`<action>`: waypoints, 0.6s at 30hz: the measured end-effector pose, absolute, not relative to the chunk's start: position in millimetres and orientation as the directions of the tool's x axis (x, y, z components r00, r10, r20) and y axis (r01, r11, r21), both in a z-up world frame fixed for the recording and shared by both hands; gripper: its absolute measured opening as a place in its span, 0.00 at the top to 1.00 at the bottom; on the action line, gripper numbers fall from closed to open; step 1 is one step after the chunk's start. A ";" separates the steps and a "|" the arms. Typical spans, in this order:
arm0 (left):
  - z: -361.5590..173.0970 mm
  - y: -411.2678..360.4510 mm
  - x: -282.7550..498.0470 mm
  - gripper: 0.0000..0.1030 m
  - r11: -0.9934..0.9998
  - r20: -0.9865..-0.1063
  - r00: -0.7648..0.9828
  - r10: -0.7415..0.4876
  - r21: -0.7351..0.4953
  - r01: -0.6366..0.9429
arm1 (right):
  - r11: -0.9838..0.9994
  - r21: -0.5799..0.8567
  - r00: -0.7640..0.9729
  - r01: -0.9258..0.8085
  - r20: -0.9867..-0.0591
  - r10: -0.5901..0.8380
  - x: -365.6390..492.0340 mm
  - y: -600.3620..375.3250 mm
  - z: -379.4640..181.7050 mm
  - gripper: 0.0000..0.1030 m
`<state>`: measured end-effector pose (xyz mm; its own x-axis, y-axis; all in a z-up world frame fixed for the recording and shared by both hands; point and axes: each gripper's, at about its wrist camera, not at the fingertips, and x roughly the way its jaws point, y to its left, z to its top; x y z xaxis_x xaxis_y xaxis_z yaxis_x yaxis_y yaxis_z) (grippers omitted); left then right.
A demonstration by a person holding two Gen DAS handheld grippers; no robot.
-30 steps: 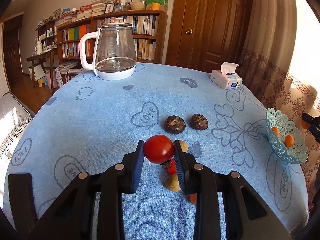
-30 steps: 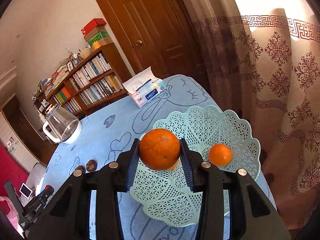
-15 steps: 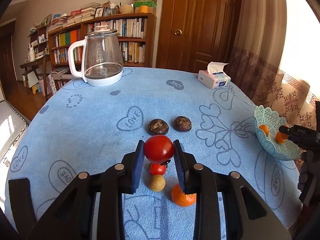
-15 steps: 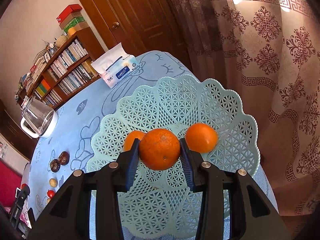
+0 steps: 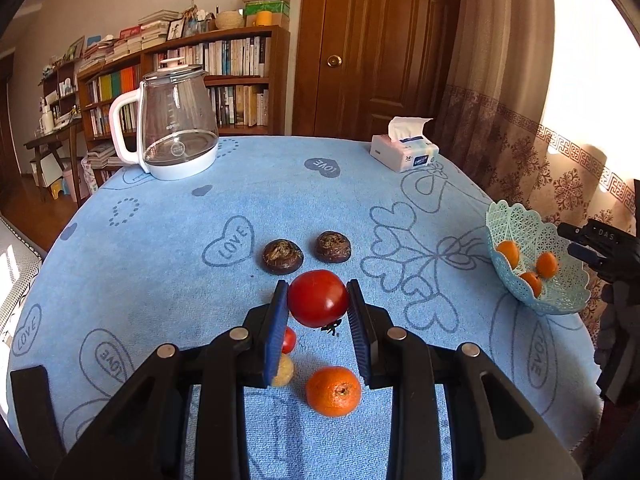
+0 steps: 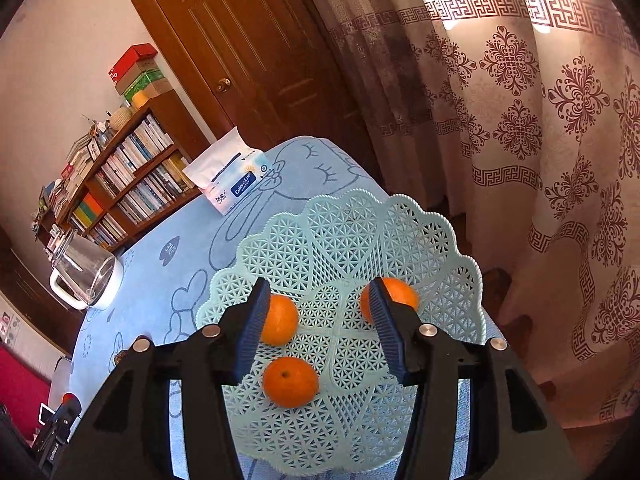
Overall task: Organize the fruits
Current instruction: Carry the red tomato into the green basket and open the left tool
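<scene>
Left gripper (image 5: pixel 318 300) clamped a red tomato (image 5: pixel 318 298) above the blue bench (image 5: pixel 160 248) | right gripper (image 6: pixel 316 304) jaws had just been opening, nothing between them, over the mint basket (image 6: pixel 344 224) | three oranges in basket, nearest (image 6: pixel 291 381) | one orange (image 5: pixel 333 391) lay on bench

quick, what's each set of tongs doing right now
Left tongs: shut on the tomato.
Right tongs: open, just been opening, nothing between them, above the basket.
</scene>
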<state>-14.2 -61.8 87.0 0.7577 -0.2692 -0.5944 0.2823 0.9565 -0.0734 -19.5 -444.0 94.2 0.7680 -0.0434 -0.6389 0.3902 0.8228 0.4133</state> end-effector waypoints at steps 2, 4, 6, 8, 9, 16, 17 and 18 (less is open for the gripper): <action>88.7 -72.3 -15.0 0.71 0.949 -0.592 0.754 -0.284 -0.064 0.307 | 0.817 0.420 0.783 0.395 -0.619 -0.060 -23.8 -445.8 100.2 0.42; 90.7 -84.4 -14.9 0.71 0.941 -0.590 0.750 -0.299 -0.055 0.333 | 0.817 0.417 0.797 0.397 -0.599 -0.082 -27.8 -446.8 107.3 0.42; 92.6 -97.0 -14.8 0.71 0.932 -0.587 0.745 -0.318 -0.047 0.361 | 0.819 0.419 0.811 0.392 -0.578 -0.093 -31.8 -447.0 113.4 0.41; 94.4 -109.7 -14.4 0.71 0.920 -0.582 0.739 -0.340 -0.044 0.388 | 0.818 0.427 0.822 0.385 -0.562 -0.094 -34.7 -447.4 118.8 0.40; 95.2 -116.9 -13.5 0.71 0.913 -0.582 0.732 -0.354 -0.047 0.404 | 0.818 0.431 0.827 0.382 -0.554 -0.093 -35.7 -447.8 121.1 0.39; 92.4 -172.4 -7.3 0.71 0.866 -0.597 0.681 -0.424 -0.046 0.498 | 0.813 0.447 0.845 0.374 -0.526 -0.099 -41.1 -450.1 129.5 0.34; 90.2 -179.8 -5.8 0.71 0.860 -0.604 0.672 -0.429 -0.046 0.508 | 0.810 0.451 0.846 0.375 -0.524 -0.100 -41.8 -451.2 130.1 0.33; 88.6 -187.0 -4.9 0.71 0.854 -0.611 0.661 -0.435 -0.048 0.518 | 0.807 0.455 0.847 0.376 -0.522 -0.101 -42.6 -452.4 130.6 0.33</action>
